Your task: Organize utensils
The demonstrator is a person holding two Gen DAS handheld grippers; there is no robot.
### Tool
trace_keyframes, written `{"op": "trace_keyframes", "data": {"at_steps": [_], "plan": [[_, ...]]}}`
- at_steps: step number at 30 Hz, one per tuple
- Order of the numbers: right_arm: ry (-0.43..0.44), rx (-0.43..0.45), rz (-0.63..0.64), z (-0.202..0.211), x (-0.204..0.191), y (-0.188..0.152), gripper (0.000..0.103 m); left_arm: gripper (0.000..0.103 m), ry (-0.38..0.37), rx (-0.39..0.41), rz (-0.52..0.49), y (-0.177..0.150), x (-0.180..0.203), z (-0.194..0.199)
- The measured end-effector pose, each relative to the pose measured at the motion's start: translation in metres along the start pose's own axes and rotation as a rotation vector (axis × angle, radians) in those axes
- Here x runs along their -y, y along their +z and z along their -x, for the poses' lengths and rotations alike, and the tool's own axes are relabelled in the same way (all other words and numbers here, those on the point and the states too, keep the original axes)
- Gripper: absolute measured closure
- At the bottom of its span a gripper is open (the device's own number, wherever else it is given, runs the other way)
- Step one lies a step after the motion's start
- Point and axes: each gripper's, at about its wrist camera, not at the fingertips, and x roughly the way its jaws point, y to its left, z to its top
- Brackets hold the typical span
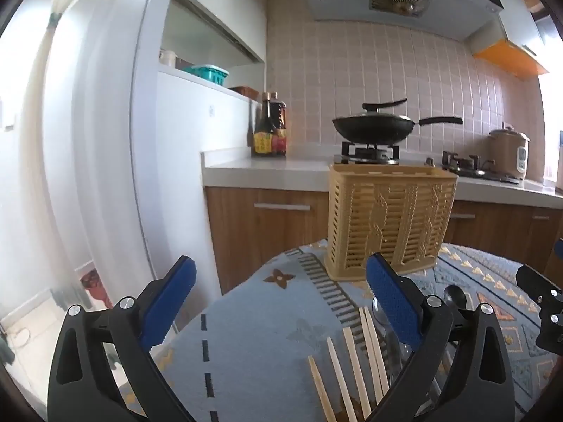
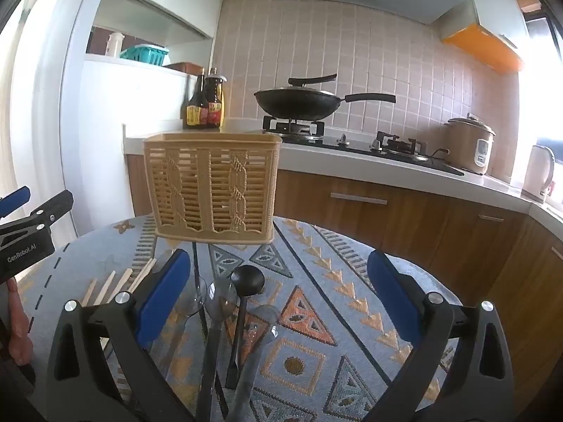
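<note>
2 grippers are in my feeds, both with jaws spread wide and nothing between the blue pads. My left gripper [image 1: 281,299] hovers above the near left part of the table [image 2: 352,263], over the wooden chopsticks [image 1: 352,362]; my right gripper [image 2: 279,288] hangs over the spoons [image 2: 225,316]. I count at least 5 chopstick ends, fanned out side by side, and about 4 spoons just to their right: 1 black [image 2: 246,281], the others clear or smoky plastic. At the far edge of the table stands the utensil holder [image 2: 214,190], upright and, as far as I can tell, holding nothing yet.

I judge the sorting has not begun, so the first pick is the step in hand. I would bring the left jaws down across 1 or 2 chopsticks near mid-length, at right angles to the sticks, so they do not roll or scissor out. The sticks are thin, square-cut and smooth; the woven patterned cloth under them is soft, so the pads may snag it if I press too low.

The holder is tan plastic moulded like basketwork, with slatted walls and a rope pattern. Its open top is narrow from near to far, so each piece should go in nearly vertical.
</note>
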Motion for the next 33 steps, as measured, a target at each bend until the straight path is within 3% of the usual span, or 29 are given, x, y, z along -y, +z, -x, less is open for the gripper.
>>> {"op": "trace_keyframes", "data": {"at_steps": [9, 16, 33], "plan": [[0.006, 0.007, 0.01, 0.002, -0.002, 0.0, 0.007, 0.009, -0.019, 0.007, -0.022, -0.002, 0.005, 0.002], [0.006, 0.003, 0.021, 0.002, -0.005, 0.0, 0.007, 0.009, -0.081, -0.045, -0.014, -0.006, 0.005, -0.007], [0.01, -0.013, 0.015, -0.004, -0.004, 0.0, 0.007, 0.009, -0.073, -0.082, 0.005, -0.01, 0.002, -0.015]]}}
